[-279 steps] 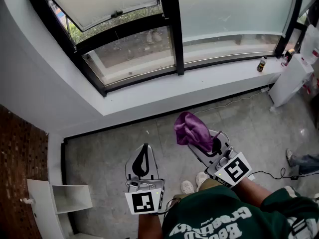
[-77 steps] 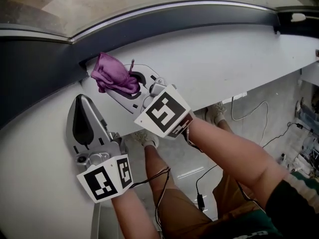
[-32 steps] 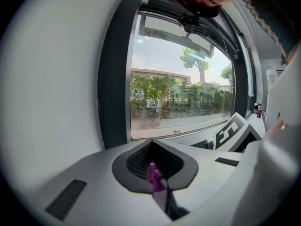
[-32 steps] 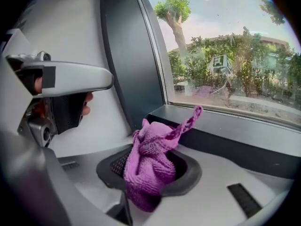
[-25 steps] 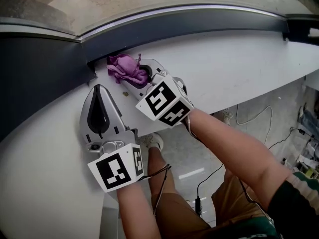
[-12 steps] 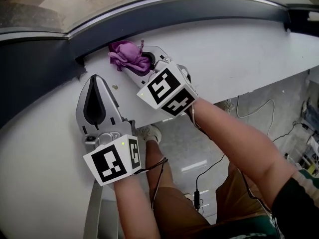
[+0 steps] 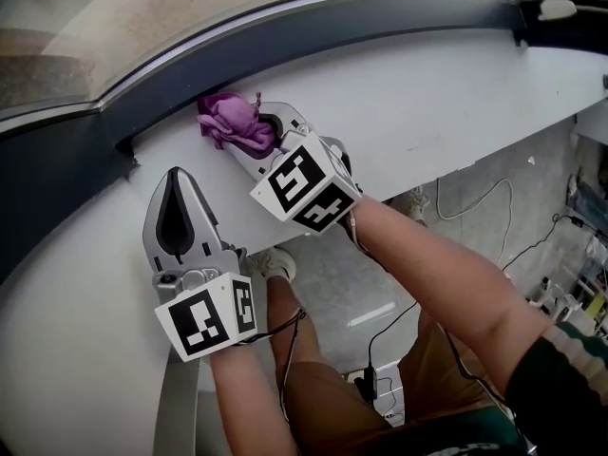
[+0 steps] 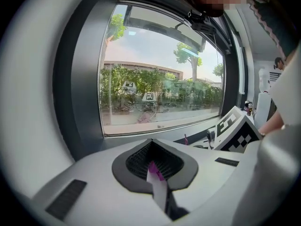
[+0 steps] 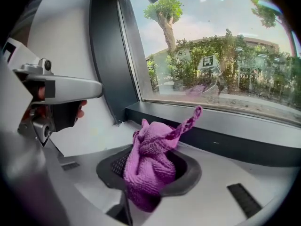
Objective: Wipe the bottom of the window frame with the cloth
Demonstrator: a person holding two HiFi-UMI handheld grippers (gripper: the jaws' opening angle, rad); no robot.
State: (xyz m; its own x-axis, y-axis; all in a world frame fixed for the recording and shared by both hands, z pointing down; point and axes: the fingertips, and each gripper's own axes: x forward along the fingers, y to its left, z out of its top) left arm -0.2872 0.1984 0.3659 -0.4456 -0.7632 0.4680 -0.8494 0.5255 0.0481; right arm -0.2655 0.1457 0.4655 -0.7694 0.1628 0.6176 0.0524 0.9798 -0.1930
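A purple cloth (image 7: 231, 122) is bunched against the dark bottom rail of the window frame (image 7: 313, 28), where it meets the white sill (image 7: 427, 93). My right gripper (image 7: 256, 139) is shut on the cloth, which fills its jaws and hides the tips. In the right gripper view the cloth (image 9: 150, 159) bulges up out of the right gripper (image 9: 151, 175), with one corner sticking up toward the glass. My left gripper (image 7: 176, 183) lies shut on the sill, left of and nearer than the cloth. The left gripper (image 8: 154, 160) points at the window, with a purple-white sliver in its seam.
The frame's vertical post (image 9: 110, 55) rises at the left. The left gripper (image 9: 56, 89) shows beside it. The right gripper's marker cube (image 8: 236, 132) is at the right. Below the sill are the person's legs, a shoe (image 7: 274, 262) and cables (image 7: 494, 198) on the floor.
My right gripper and the cloth have slid rightward along the bottom rail, away from the frame's corner. The left gripper has stayed shut on the sill.
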